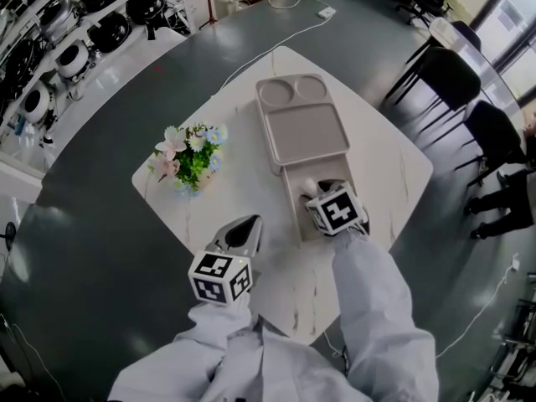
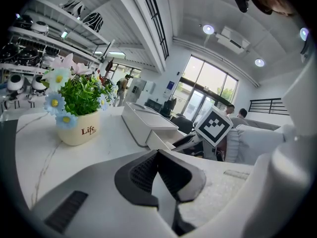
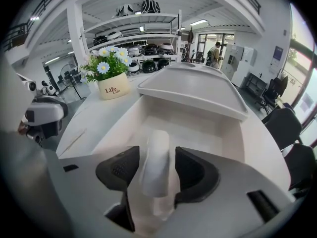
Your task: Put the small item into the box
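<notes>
White marble-look table (image 1: 394, 174) carries a pale beige box (image 3: 213, 128), its lid tray pushed back and the near compartment uncovered. The right gripper (image 3: 157, 153) hangs over that compartment, tongs spread apart. The small item (image 3: 154, 175), a white cylinder, stands tilted between the pads with a gap on each side, inside the compartment walls; whether it rests on the bottom I cannot tell. The left gripper (image 2: 158, 152) sits low over the table beside the box, tongs closed tip to tip with nothing between them. A flower pot (image 1: 191, 162) stands left of the box, apart from it. Dark chairs (image 1: 448, 78) stand off the table's far right.
</notes>
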A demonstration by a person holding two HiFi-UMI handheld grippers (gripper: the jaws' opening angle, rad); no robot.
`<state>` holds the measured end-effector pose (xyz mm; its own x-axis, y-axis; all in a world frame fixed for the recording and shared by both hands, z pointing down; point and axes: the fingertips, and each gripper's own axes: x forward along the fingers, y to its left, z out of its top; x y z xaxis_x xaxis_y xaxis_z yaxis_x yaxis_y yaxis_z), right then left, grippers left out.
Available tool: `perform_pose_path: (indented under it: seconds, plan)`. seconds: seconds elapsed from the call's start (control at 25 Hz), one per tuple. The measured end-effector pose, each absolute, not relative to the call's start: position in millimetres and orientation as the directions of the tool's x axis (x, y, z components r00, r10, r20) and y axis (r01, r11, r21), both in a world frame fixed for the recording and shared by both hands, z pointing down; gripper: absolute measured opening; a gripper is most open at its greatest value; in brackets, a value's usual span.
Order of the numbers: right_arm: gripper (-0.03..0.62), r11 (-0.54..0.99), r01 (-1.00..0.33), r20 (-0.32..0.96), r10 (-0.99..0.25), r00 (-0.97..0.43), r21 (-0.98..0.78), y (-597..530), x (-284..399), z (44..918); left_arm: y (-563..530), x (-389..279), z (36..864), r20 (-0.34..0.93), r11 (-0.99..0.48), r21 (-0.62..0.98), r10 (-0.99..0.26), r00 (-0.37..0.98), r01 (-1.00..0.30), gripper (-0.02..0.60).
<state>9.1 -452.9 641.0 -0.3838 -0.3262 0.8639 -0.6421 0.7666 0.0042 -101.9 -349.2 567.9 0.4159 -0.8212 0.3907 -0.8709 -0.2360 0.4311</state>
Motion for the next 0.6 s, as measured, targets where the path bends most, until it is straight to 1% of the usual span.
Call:
perform_pose_path:
  seconds: [0.08,0.24,0.4,0.52,0.6]
  plan:
    - [0.218,0.758,-0.652,0.852,-0.344,-0.395,0.003,-455,9,638,-349,-102,565,0.386,-0.237,0.431,-0.824,0.415,-0.871,-0.001]
    - [0.216,0.74,-0.673,0.824,-0.38,-0.421,-0.003,-454,10,627,-347,-102,560,0.373,-0.24,0.43,-0.831,0.413,-0.871,-0.002]
    - [0.151,0.728,-0.685,0.795,-0.404,-0.453,-0.02,-448,13,613,-345,-106,552,0.357,-0.237,0.426,-0.843,0.403,-0.873,-0.002]
    - [0.123,0.73,-0.682,0.774,-0.407,-0.486,-0.044,-439,15,609,-344,-107,543,0.339,-0.245,0.422,-0.851,0.402,-0.873,-0.002]
    - [0.092,0.725,-0.688,0.751,-0.438,-0.494,-0.029,-438,17,603,-344,-106,538,0.323,-0.258,0.418,-0.854,0.408,-0.871,-0.002]
